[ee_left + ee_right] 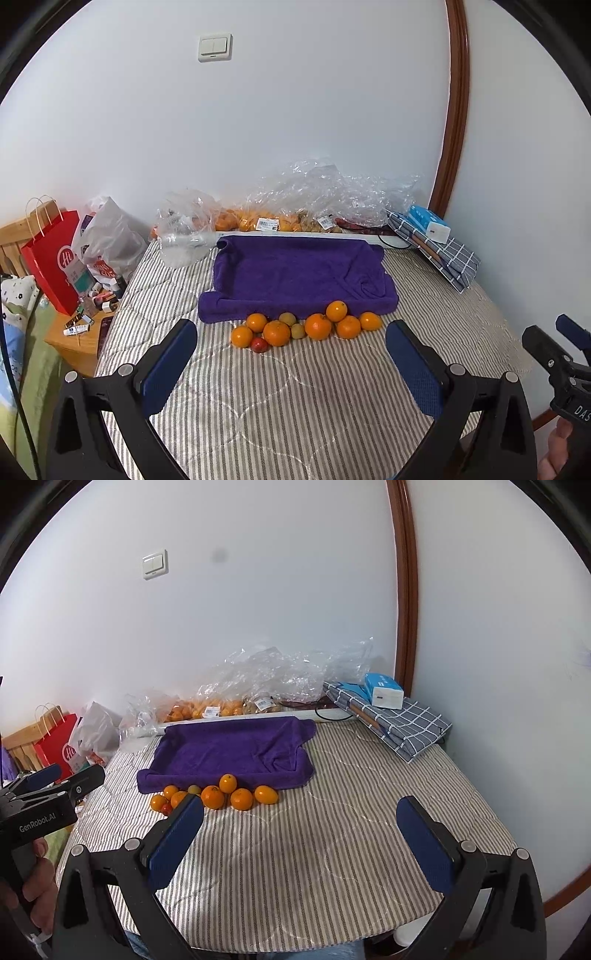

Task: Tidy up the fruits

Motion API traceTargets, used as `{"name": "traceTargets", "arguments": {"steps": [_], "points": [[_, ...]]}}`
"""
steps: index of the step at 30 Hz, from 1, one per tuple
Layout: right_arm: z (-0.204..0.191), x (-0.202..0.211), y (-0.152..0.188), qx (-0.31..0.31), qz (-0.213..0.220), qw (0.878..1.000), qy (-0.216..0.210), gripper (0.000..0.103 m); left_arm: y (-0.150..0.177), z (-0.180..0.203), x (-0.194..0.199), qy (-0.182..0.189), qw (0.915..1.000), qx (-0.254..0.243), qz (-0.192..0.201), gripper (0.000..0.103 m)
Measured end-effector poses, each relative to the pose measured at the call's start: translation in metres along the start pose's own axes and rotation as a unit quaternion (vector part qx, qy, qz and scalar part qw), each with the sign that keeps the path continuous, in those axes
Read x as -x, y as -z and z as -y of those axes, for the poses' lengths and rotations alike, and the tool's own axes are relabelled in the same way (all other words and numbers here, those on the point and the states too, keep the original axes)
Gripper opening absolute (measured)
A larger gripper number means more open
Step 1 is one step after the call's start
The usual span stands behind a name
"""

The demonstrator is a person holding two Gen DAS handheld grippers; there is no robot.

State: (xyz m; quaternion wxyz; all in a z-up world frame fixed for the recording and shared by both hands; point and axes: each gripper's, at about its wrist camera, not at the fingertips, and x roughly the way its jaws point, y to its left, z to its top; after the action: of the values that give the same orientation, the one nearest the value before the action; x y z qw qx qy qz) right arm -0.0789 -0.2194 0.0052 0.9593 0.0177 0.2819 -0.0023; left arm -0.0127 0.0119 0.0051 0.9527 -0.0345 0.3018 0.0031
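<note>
Several oranges [318, 326] [213, 797] lie in a cluster on the striped bedcover, with two small greenish fruits [287, 318] and a small red one [259, 345] [167, 808] among them. Just behind the cluster sits a purple towel [295, 277] [229, 753] shaped like a shallow tray, with nothing in it. My left gripper [291, 341] is open, held short of the fruit with nothing between its fingers. My right gripper [301, 818] is open too, to the right of the fruit and short of it. Each gripper shows at the edge of the other's view.
Clear plastic bags [325, 192] holding more oranges lie along the wall behind the towel. A folded checked cloth [439, 247] with a blue tissue pack [428, 221] sits back right. A red paper bag [51, 258] and small bottles crowd a wooden nightstand [74, 343] at left.
</note>
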Motion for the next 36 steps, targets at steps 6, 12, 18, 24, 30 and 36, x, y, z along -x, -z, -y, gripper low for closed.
{"name": "traceTargets", "arguments": {"steps": [6, 12, 18, 24, 30, 36], "points": [[-0.0016, -0.0010, 0.0011, 0.000, -0.001, 1.000, -0.002, 0.103, 0.0014, -0.0006, 0.0002, 0.001, 1.0000, -0.001, -0.001, 0.103], [-0.0015, 0.0011, 0.0040, -0.006, 0.001, 1.000, -0.005, 0.103, 0.0008, -0.0010, 0.0029, -0.001, 1.0000, -0.003, 0.001, 0.103], [-0.0025, 0.0024, 0.0038, -0.006, 0.002, 1.000, -0.006, 0.103, 0.0019, -0.0027, 0.0030, 0.002, 1.0000, 0.001, 0.000, 0.103], [-0.0006, 0.0032, 0.0031, -0.008, 0.002, 1.000, -0.006, 0.103, 0.0021, -0.0037, 0.0020, 0.004, 1.0000, 0.003, -0.002, 0.103], [-0.0013, 0.0034, 0.0034, -0.009, 0.004, 1.000, -0.008, 0.103, 0.0024, -0.0042, 0.0014, 0.004, 1.0000, 0.003, -0.003, 0.103], [-0.0030, 0.0052, 0.0035, -0.007, 0.004, 1.000, -0.009, 0.103, 0.0028, -0.0075, 0.0031, 0.004, 1.0000, 0.008, -0.002, 0.103]]}}
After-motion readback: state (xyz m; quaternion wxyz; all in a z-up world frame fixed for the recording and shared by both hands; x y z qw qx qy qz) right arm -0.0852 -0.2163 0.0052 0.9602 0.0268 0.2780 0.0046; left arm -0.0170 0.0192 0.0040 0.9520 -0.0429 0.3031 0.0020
